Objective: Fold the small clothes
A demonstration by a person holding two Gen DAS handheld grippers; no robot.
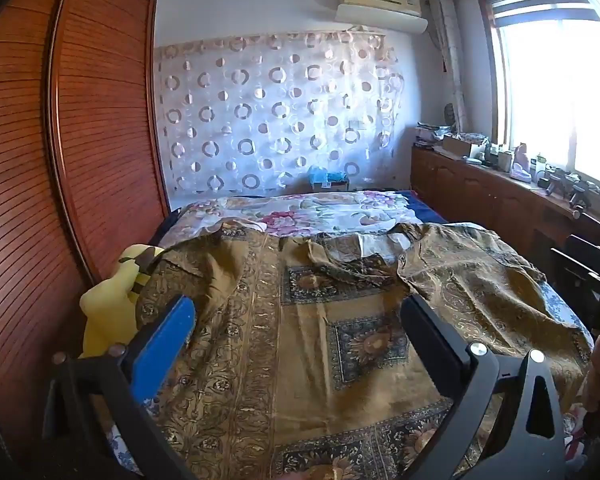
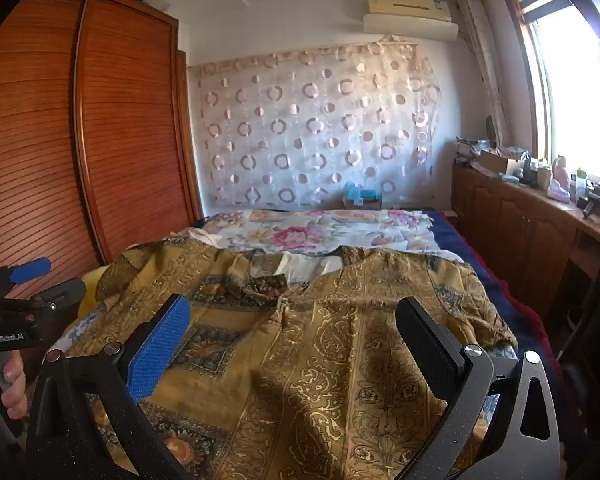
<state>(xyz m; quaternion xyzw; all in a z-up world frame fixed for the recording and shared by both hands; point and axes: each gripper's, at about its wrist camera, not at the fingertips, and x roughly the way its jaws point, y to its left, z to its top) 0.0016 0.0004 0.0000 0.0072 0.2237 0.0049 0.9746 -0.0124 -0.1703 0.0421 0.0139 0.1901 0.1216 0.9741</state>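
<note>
Golden-brown paisley-print shirt (image 1: 340, 320) lies spread open, collar away, across the near half of the bed (image 1: 332, 208), covering it from left edge to right edge. Left tongs (image 1: 296, 336) spread wide, empty, hovering over the shirt's left-centre. Right tongs (image 2: 292, 340) also spread, empty, over the right front panel. Yellow soft toy (image 1: 108, 304) sits at the bed's left edge, partly under the sleeve. Likely step: pre-grasp, no fold made yet. Next move probably needs each set of tongs lowered to a side edge or sleeve and pinching a single fabric layer, not the floral sheet underneath.
</note>
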